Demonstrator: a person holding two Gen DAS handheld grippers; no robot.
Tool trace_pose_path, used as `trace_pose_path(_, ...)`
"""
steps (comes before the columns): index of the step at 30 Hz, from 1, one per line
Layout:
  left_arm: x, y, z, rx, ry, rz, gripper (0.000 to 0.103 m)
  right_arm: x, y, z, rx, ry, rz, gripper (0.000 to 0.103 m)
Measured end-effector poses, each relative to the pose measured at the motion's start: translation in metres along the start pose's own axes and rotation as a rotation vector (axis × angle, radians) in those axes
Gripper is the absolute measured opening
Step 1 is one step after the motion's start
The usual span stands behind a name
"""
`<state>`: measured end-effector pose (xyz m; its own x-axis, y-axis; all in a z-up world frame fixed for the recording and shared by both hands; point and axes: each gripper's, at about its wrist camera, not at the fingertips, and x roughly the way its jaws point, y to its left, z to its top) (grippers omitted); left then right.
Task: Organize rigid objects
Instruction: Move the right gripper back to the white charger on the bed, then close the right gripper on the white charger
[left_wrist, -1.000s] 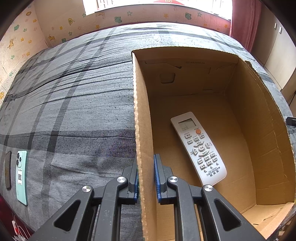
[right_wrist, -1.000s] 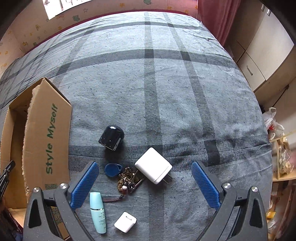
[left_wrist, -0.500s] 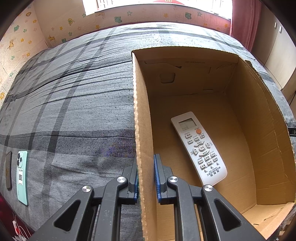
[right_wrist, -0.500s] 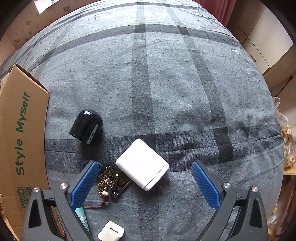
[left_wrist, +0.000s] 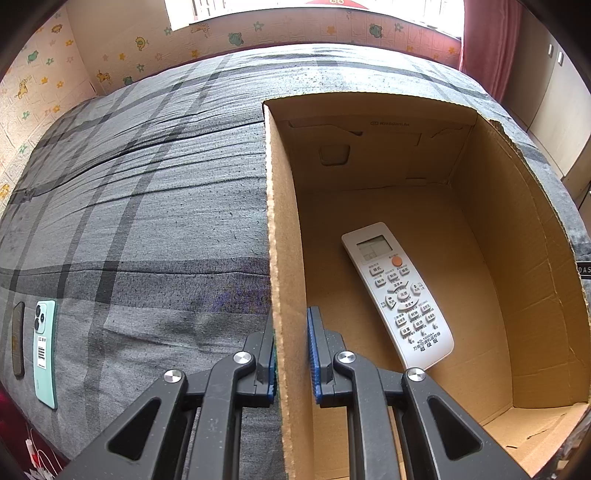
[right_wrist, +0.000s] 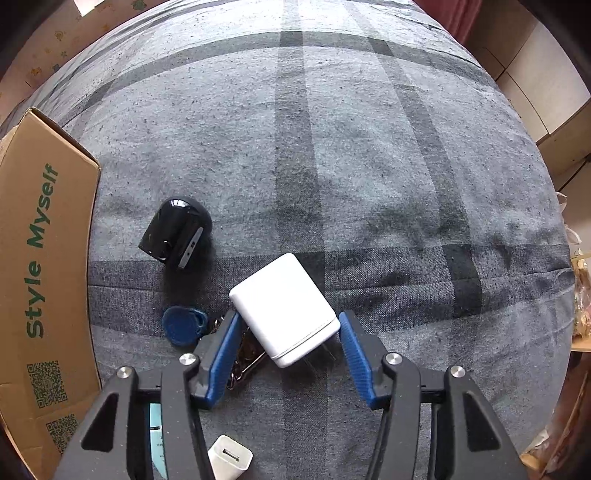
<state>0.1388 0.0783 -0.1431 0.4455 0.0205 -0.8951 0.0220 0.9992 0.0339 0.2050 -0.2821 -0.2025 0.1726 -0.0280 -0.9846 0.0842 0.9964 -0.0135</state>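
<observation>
My left gripper (left_wrist: 291, 354) is shut on the left wall of the cardboard box (left_wrist: 280, 229), one finger outside and one inside. A white remote control (left_wrist: 397, 293) lies on the box floor. My right gripper (right_wrist: 288, 350) is open, its jaws on either side of a white charger block (right_wrist: 284, 304) lying on the grey plaid bedcover; the left pad touches or nearly touches it. Beside it lie a blue key fob (right_wrist: 184, 326) with keys, and a black glossy device (right_wrist: 175, 232). The box's outer wall (right_wrist: 40, 258) shows at the left.
A mint-green phone (left_wrist: 44, 352) and a dark slim object (left_wrist: 17, 338) lie at the bed's left edge. A small white adapter (right_wrist: 229, 458) and a pale blue tube (right_wrist: 157, 443) lie under my right gripper. Cabinets stand to the right of the bed.
My right gripper has moved forward and down onto the white charger and its jaws have narrowed around it. My left gripper still holds the box wall, unmoved.
</observation>
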Motion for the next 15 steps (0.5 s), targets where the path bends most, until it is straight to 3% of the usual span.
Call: trace_pose_path(15,-0.0008,0.0000,0.0006,0.003,0.001,0.005,0.015,-0.0071,-0.0060,-0.0074,0.006,-0.019,-0.027,0.051)
